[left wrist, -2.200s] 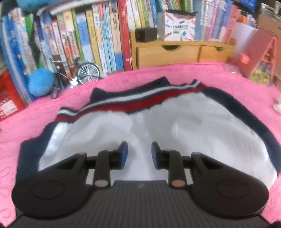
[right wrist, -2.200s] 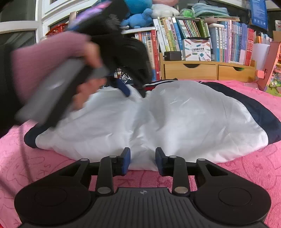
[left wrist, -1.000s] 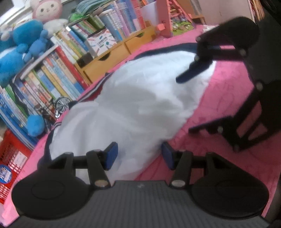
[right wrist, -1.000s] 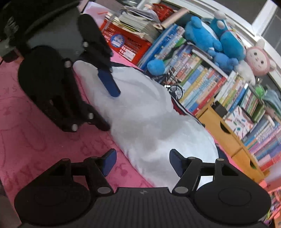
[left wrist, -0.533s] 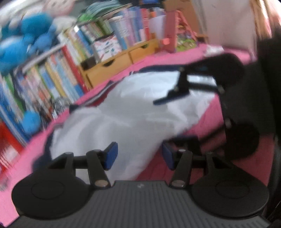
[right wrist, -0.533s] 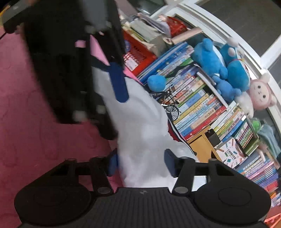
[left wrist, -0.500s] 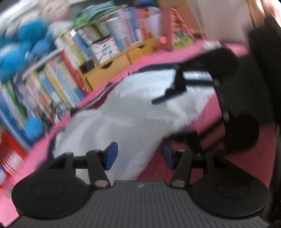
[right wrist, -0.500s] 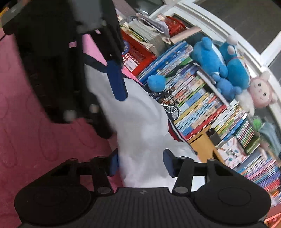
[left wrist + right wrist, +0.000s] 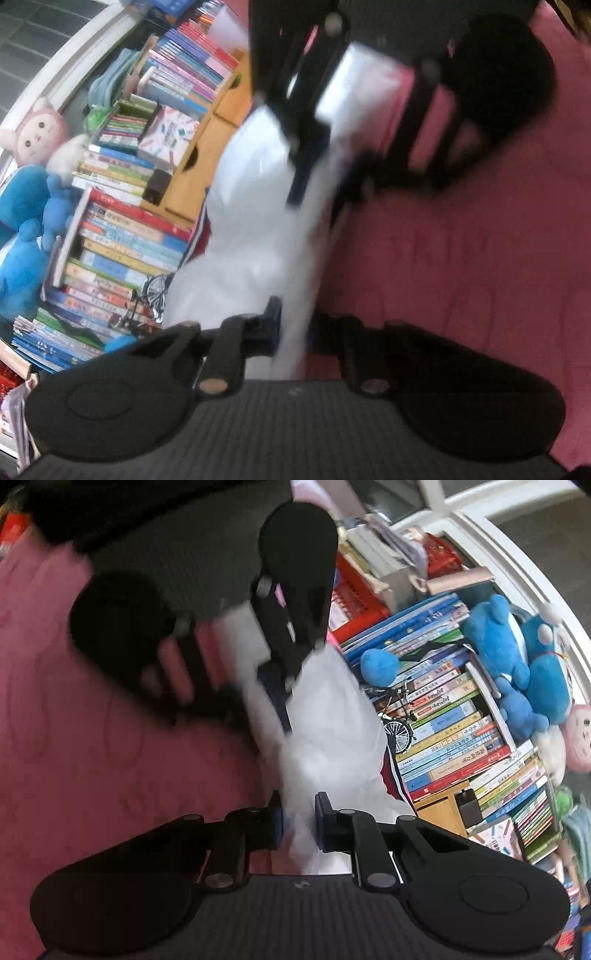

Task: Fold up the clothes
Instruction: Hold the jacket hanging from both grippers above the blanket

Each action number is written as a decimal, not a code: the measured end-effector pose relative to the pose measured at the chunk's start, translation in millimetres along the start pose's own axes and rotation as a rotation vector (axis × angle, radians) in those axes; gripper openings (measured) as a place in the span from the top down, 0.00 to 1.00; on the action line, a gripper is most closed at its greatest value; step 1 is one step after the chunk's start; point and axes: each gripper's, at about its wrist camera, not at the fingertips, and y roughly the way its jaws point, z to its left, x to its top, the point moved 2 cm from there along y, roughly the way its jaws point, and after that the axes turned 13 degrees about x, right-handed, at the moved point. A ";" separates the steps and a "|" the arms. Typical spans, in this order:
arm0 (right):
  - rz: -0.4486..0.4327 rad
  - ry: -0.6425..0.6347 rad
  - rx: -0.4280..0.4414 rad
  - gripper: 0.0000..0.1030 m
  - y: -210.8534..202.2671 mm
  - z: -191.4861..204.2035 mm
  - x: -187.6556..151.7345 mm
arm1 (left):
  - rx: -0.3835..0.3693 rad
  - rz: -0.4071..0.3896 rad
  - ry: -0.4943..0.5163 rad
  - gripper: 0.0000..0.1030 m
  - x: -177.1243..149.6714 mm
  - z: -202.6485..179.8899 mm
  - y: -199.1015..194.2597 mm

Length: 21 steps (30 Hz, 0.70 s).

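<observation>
Garment: I see the white fabric garment with navy and red striped trim [image 9: 255, 236] lying on the pink patterned cloth surface [image 9: 461, 258], its near edge running between both tools.
Left gripper: my black left gripper with blue pads [image 9: 293, 328] has its fingers drawn in on the white edge, clamped on it; the view is blurred.
Right gripper: my black right gripper with blue pads [image 9: 298, 821] pinches the same white fabric, pads close on either side of it.
Background: rows of colourful upright books [image 9: 450, 716], blue plush toys [image 9: 517, 657] and a wooden drawer unit [image 9: 207, 147] stand behind the garment.
</observation>
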 end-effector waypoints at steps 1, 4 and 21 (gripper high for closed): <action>0.022 0.002 -0.006 0.90 -1.7 -1.2 -8.3 | -0.003 0.015 0.004 0.92 -4.7 2.8 -2.0; 0.095 0.029 -0.035 0.91 -8.7 -7.9 -37.7 | -0.012 0.060 -0.001 0.93 -16.6 14.2 -5.1; 0.292 0.133 -0.155 0.92 -54.6 -28.9 -122.1 | 0.009 0.313 -0.059 0.93 -74.8 41.6 -30.2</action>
